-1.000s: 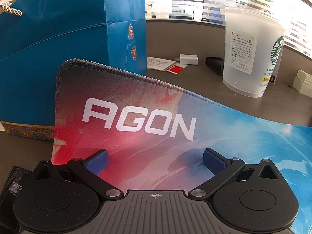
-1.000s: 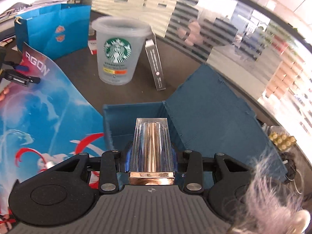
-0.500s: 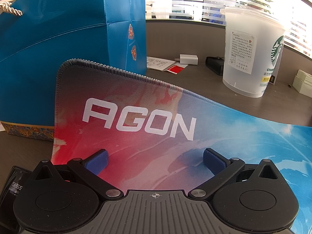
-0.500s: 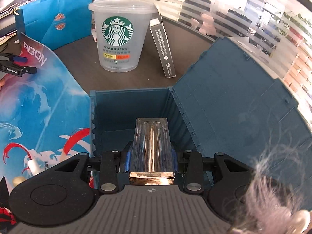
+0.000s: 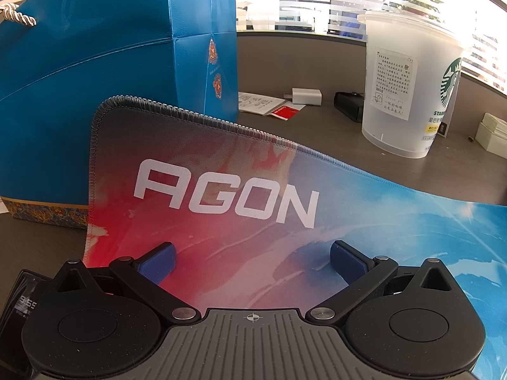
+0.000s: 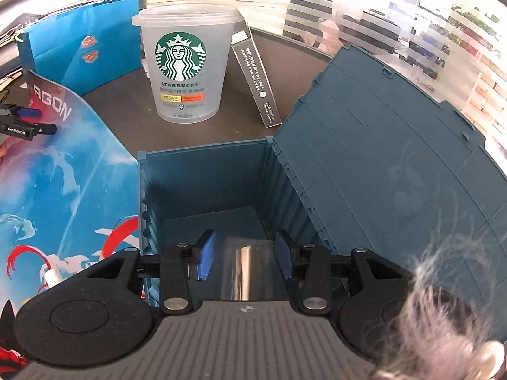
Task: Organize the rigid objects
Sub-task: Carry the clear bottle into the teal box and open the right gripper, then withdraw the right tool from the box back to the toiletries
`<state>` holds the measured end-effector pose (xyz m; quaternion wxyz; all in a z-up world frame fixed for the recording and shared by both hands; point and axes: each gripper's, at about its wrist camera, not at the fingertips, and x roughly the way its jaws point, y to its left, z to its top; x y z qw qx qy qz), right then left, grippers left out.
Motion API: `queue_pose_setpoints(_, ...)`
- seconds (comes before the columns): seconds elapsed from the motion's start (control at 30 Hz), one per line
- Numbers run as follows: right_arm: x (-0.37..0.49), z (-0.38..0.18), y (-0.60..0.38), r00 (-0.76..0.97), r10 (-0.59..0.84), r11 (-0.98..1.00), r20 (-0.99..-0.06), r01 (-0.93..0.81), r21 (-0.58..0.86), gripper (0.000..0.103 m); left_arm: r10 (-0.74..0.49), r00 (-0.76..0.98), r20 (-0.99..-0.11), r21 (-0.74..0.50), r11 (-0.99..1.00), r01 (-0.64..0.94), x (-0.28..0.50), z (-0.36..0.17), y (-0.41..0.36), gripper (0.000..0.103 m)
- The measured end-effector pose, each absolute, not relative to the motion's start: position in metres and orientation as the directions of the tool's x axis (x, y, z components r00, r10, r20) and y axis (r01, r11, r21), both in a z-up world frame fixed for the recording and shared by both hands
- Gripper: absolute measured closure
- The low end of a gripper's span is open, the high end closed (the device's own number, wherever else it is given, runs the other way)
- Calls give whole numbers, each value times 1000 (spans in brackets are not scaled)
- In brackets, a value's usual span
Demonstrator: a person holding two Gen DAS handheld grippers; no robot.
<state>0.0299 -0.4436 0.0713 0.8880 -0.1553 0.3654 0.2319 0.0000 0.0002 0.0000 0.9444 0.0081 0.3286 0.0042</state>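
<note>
Right wrist view: right hand-held gripper point(image 6: 244, 258), jaws just spreading, flanks clear rectangular case point(image 6: 245, 272) inside ribbed blue plastic box point(image 6: 206, 171). Left hand-held gripper point(image 5: 252, 261) spread.

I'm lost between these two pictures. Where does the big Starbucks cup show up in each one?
Left wrist view: the Starbucks cup stands at the upper right, on the desk beyond the AGON mat.
Right wrist view: the cup stands at top centre, behind the open blue crate.
Shared landmark: the blue gift bag, left of the cup in both.

Two wrist views, shared AGON mat point(image 5: 285, 221)
</note>
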Motion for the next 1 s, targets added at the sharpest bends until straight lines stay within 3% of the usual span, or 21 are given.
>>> queue_pose_setpoints(0.37, 14, 91, -442, 670, 280, 854, -687, -501, -141, 65, 13, 784, -621, 18, 1000, -3, 0, 0, 0, 0)
queue_pose_setpoints(0.67, -26, 108, -437, 726, 296, 865, -621, -479, -147, 57, 13, 784, -621, 18, 1000, -3, 0, 0, 0, 0)
queue_pose_setpoints(0.77, -47, 109, -433, 742, 309, 871, -595, -472, -137, 43, 13, 784, -621, 18, 1000, -3, 0, 0, 0, 0)
queue_pose_setpoints(0.8, -55, 108, -432, 748, 314, 874, -584, -468, -128, 31, 13, 784, -621, 18, 1000, -3, 0, 0, 0, 0)
queue_pose_setpoints(0.87, -74, 105, -428, 758, 333, 875, -561, -470, -116, 24, 14, 784, -621, 18, 1000, -3, 0, 0, 0, 0)
queue_pose_setpoints(0.93, -92, 99, -423, 762, 353, 875, -543, -475, -98, 7, 13, 784, -621, 18, 1000, -3, 0, 0, 0, 0)
queue_pose_setpoints(1.0, -110, 91, -417, 759, 377, 869, -531, -488, -80, 0, 14, 784, -621, 18, 1000, -3, 0, 0, 0, 0)
